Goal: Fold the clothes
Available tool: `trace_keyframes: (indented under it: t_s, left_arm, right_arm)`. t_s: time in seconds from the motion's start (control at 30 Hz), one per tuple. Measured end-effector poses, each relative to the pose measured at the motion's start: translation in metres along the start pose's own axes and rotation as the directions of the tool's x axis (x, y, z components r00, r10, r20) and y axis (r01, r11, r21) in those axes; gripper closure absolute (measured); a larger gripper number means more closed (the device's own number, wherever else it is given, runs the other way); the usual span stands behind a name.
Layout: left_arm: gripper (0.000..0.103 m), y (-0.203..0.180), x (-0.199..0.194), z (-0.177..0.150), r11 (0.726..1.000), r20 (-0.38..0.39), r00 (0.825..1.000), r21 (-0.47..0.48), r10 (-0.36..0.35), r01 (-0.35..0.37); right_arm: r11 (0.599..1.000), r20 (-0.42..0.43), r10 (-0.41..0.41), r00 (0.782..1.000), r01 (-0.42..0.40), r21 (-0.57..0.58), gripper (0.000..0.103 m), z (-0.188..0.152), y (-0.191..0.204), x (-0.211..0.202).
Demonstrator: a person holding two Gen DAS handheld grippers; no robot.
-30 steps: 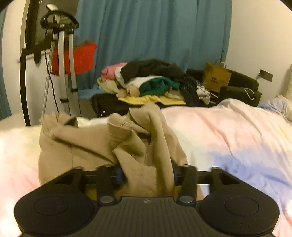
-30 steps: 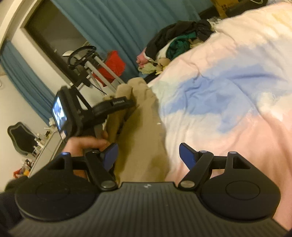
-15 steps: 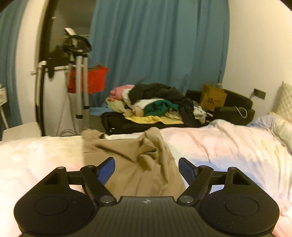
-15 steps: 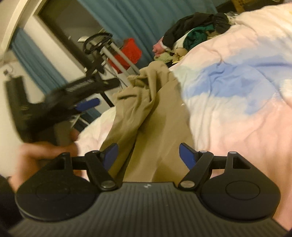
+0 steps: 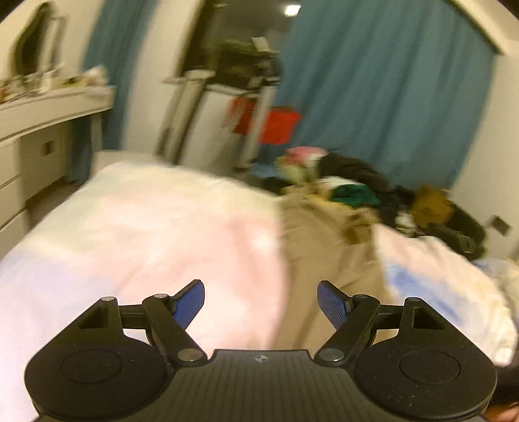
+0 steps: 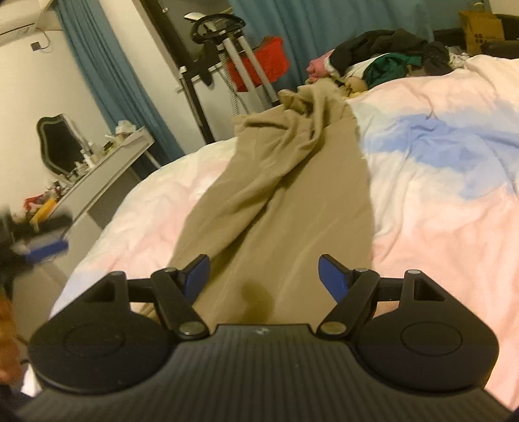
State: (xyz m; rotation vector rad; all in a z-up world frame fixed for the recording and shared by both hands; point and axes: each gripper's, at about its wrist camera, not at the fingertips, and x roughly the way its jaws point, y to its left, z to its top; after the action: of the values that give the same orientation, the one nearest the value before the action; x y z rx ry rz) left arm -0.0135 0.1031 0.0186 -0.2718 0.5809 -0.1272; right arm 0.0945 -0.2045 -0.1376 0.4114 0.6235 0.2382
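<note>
Tan trousers [image 6: 292, 194] lie lengthwise on the bed, legs toward me and the bunched waist at the far edge. My right gripper [image 6: 262, 276] hovers open just above the near leg ends, nothing between its blue pads [image 6: 331, 276]. My left gripper [image 5: 261, 303] is open and empty over the pink-white duvet [image 5: 162, 233], with the blurred trousers [image 5: 331, 259] off to its right. In the right wrist view the left gripper [image 6: 35, 237] shows as a blur at the far left edge, held by a hand.
A heap of unsorted clothes [image 6: 382, 58] sits beyond the bed's far edge, with a clothes steamer stand [image 6: 227, 52] and red cloth [image 6: 266, 61] before blue curtains. A white dresser [image 6: 107, 168] with a mirror stands left of the bed. A brown box [image 6: 480, 26] sits far right.
My left gripper let go of the trousers' waist, opened, and swung away to the left off the garment. The trousers now lie flat. My right gripper rolled and shifted over the leg ends.
</note>
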Motion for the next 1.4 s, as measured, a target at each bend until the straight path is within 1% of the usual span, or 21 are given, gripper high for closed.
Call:
trace_keyframes:
  t_s: [0.07, 0.13, 0.23, 0.3, 0.37, 0.47, 0.53, 0.57, 0.63, 0.67, 0.7, 0.73, 0.8, 0.87, 1.0, 1.07, 1.13, 1.2, 1.3, 1.4]
  left_arm:
    - [0.025, 0.018, -0.011, -0.004, 0.999, -0.013, 1.0, -0.046, 0.0, -0.001]
    - [0.025, 0.029, -0.021, -0.002, 0.997, 0.001, 1.0, -0.077, -0.028, 0.028]
    - [0.021, 0.03, -0.03, 0.002, 0.998, 0.046, 0.998, -0.047, -0.045, 0.047]
    - [0.021, 0.031, -0.032, 0.003, 0.999, 0.055, 0.998, -0.027, -0.039, 0.041]
    - [0.021, 0.032, -0.031, 0.003, 0.999, 0.059, 0.997, -0.028, -0.04, 0.042]
    - [0.021, 0.032, -0.032, 0.003, 0.998, 0.065, 0.997, -0.031, -0.044, 0.046]
    - [0.021, 0.033, -0.034, 0.003, 0.998, 0.073, 0.996, -0.041, -0.052, 0.055]
    - [0.021, 0.031, -0.033, 0.003, 0.997, 0.077, 0.996, -0.041, -0.055, 0.058]
    - [0.021, 0.029, -0.032, 0.002, 0.998, 0.082, 0.995, -0.039, -0.056, 0.059]
    - [0.021, 0.028, -0.032, 0.002, 0.998, 0.082, 0.995, -0.035, -0.05, 0.053]
    - [0.021, 0.028, -0.031, 0.002, 0.998, 0.083, 0.996, -0.032, -0.044, 0.047]
    - [0.021, 0.027, -0.03, 0.002, 0.999, 0.083, 0.996, -0.029, -0.039, 0.042]
    - [0.021, 0.026, -0.03, 0.001, 0.999, 0.079, 0.996, -0.026, -0.034, 0.036]
    - [0.021, 0.025, -0.029, 0.001, 0.999, 0.074, 0.997, -0.023, -0.034, 0.036]
    - [0.021, 0.02, -0.028, -0.001, 0.999, 0.063, 0.997, 0.001, -0.048, 0.048]
    - [0.021, 0.017, -0.025, -0.003, 0.998, 0.042, 0.997, 0.012, -0.061, 0.06]
    - [0.021, 0.013, -0.021, -0.006, 0.997, 0.004, 0.997, 0.022, -0.08, 0.08]
    - [0.021, 0.008, -0.015, -0.013, 0.993, -0.052, 0.992, 0.025, -0.115, 0.116]
    - [0.021, 0.002, -0.003, -0.027, 0.986, -0.156, 0.974, 0.001, -0.164, 0.166]
    - [0.022, 0.002, 0.011, -0.043, 0.981, -0.269, 0.944, -0.041, -0.191, 0.187]
  right_arm:
    - [1.0, -0.01, 0.021, 1.0, -0.022, -0.013, 0.027, -0.001, 0.012, -0.006]
    - [0.999, -0.016, 0.047, 0.999, -0.047, -0.02, 0.027, -0.002, 0.027, -0.013]
    - [0.992, -0.028, 0.125, 0.992, -0.125, 0.003, 0.027, -0.011, 0.054, -0.022]
    - [0.98, -0.071, 0.194, 0.978, -0.19, 0.058, 0.028, -0.025, 0.07, -0.022]
    - [0.968, -0.13, 0.242, 0.962, -0.23, 0.099, 0.034, -0.043, 0.085, -0.015]
    - [0.956, -0.229, 0.282, 0.932, -0.252, 0.153, 0.036, -0.071, 0.107, 0.005]
    - [0.96, -0.294, 0.275, 0.915, -0.242, 0.145, 0.054, -0.087, 0.121, 0.022]
    - [0.966, -0.321, 0.256, 0.912, -0.226, 0.126, 0.056, -0.094, 0.128, 0.029]
    - [0.975, -0.352, 0.22, 0.91, -0.2, 0.095, 0.058, -0.105, 0.139, 0.041]
    - [0.98, -0.352, 0.197, 0.915, -0.181, 0.078, 0.062, -0.109, 0.142, 0.044]
    - [0.985, -0.35, 0.174, 0.92, -0.162, 0.061, 0.074, -0.111, 0.144, 0.047]
    - [0.987, -0.345, 0.159, 0.925, -0.152, 0.049, 0.082, -0.112, 0.145, 0.046]
    - [0.985, -0.327, 0.175, 0.929, -0.163, 0.064, 0.091, -0.109, 0.142, 0.036]
    - [0.981, -0.301, 0.192, 0.934, -0.18, 0.067, 0.092, -0.104, 0.141, 0.02]
    - [0.979, -0.238, 0.198, 0.951, -0.202, 0.005, 0.093, -0.091, 0.142, -0.027]
    - [0.979, -0.213, 0.194, 0.958, -0.202, -0.016, 0.093, -0.086, 0.139, -0.05]
    - [0.982, -0.22, 0.186, 0.958, -0.188, 0.011, 0.093, -0.086, 0.127, -0.062]
    - [0.984, -0.228, 0.178, 0.957, -0.173, 0.038, 0.093, -0.087, 0.115, -0.074]
    - [0.989, -0.265, 0.147, 0.953, -0.133, 0.07, 0.093, -0.097, 0.095, -0.07]
    - [0.986, -0.283, 0.139, 0.949, -0.108, 0.124, 0.093, -0.103, 0.079, -0.073]
